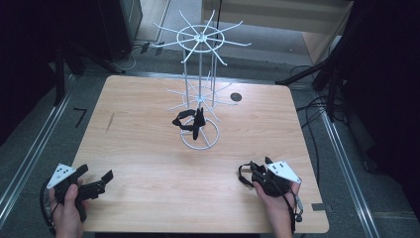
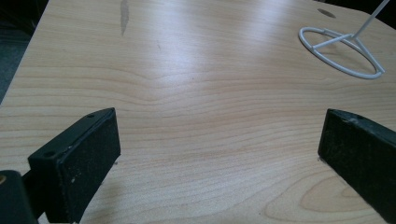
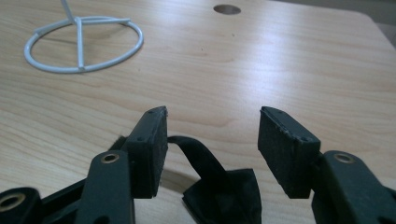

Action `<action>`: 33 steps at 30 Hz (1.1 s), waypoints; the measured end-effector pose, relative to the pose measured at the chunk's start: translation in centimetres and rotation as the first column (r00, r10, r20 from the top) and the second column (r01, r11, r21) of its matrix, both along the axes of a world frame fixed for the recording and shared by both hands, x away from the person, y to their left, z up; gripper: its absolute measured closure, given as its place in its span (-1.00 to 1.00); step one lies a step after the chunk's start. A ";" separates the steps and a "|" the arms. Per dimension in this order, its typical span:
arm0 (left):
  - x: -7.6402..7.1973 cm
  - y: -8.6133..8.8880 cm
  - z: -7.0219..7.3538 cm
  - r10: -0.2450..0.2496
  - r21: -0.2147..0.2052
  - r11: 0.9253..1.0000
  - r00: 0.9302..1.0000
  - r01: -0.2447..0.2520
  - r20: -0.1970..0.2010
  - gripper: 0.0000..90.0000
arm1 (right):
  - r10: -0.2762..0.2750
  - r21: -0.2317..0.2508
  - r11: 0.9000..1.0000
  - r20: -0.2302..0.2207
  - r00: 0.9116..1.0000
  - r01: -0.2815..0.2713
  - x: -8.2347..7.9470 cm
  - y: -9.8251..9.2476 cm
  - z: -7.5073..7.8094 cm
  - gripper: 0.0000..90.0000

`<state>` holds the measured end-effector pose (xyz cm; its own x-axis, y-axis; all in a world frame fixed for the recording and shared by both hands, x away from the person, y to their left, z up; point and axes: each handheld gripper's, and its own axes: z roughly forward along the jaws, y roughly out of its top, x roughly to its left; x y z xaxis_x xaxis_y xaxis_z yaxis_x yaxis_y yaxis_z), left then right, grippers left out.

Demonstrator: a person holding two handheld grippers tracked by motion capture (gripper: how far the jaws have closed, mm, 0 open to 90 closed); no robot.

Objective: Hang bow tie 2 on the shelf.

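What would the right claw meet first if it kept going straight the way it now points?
Probably the black strap item lying on the table between its open jaws. Past that, the wood looks free as far as the white rack's base ring, which sits off to one side; depth is unclear.

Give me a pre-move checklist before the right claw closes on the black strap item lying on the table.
1. Right claw open: ok, jaws stand apart.
2. Black strap item between the jaws: ok, lying on the table between them.
3. Pads pressing it: not ok, gaps on both sides.
4. Left claw out of the way: ok, open over bare wood at the near left corner.
5. White wire rack upright: ok; another black item hangs on it.
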<state>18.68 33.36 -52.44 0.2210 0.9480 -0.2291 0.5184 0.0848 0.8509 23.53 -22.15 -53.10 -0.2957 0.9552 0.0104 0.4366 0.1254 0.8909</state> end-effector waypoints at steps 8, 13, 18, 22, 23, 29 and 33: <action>0.0 0.0 0.0 0.002 0.001 1.000 1.000 -0.002 0.002 -1.00 | 0.006 0.009 1.000 -0.041 0.999 -0.005 0.1 -0.3 -0.8 0.04; 0.0 0.0 0.0 0.002 0.001 1.000 1.000 -0.002 0.002 -1.00 | 0.019 0.009 1.000 -0.078 0.997 -0.018 0.1 -0.2 -1.1 0.17; 0.0 0.0 0.0 0.001 0.000 1.000 1.000 -0.001 0.002 -1.00 | 0.033 0.004 0.999 -0.125 0.992 -0.033 0.4 -0.2 -1.5 0.33; 0.0 0.0 0.0 0.002 0.001 1.000 1.000 -0.002 0.002 -1.00 | 0.051 0.002 0.999 -0.143 0.988 -0.051 0.4 -0.1 -1.6 0.60; 0.0 0.0 0.0 0.002 0.001 1.000 1.000 -0.002 0.002 -1.00 | 0.053 0.004 0.999 -0.146 0.988 -0.053 0.4 -0.1 -1.5 0.65; 0.0 0.0 0.0 0.001 0.001 1.000 1.000 -0.001 0.002 -1.00 | 0.052 0.013 0.999 -0.129 0.990 -0.051 0.1 -0.1 -1.0 0.98; 0.0 0.0 0.0 0.002 0.001 1.000 1.000 -0.002 0.002 -1.00 | 0.050 0.028 0.998 -0.099 0.994 -0.047 -0.1 -0.1 -0.5 1.00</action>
<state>18.68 33.37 -52.45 0.2193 0.9486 -0.2280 0.5165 0.0854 0.8520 23.45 -22.24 -53.62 -0.3379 0.9388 0.0666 0.5177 0.1263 0.8462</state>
